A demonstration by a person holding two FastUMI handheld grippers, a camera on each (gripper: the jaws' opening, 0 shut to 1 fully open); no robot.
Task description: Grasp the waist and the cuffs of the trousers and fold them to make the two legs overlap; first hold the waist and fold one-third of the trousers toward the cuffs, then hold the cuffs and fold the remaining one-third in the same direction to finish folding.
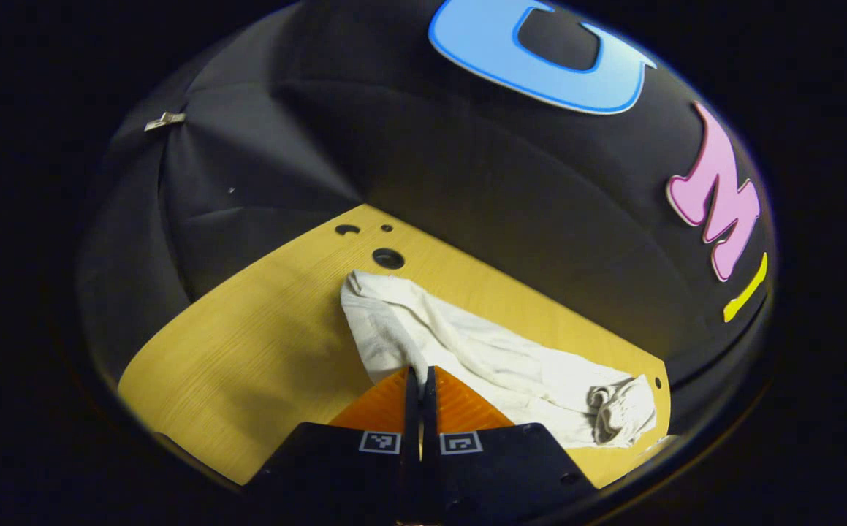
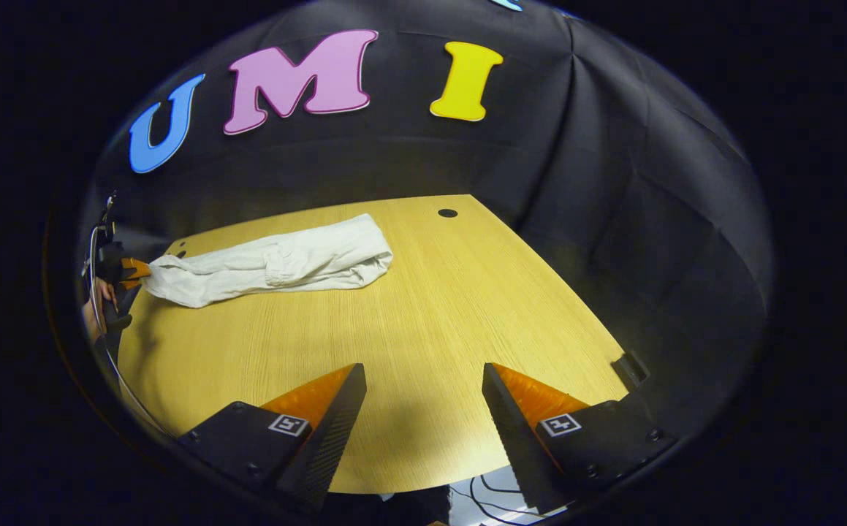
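One pair of white cotton trousers (image 2: 277, 267) lies bunched in a long strip on the yellow wood-grain table (image 2: 423, 329), toward its far edge near the black cloth wall. Two grippers are present. The left gripper (image 1: 420, 380) sits low at one end of the trousers, its fingers pressed together on a fold of the fabric. The right gripper (image 2: 423, 380) hovers over bare tabletop well apart from the trousers, fingers spread wide and holding nothing
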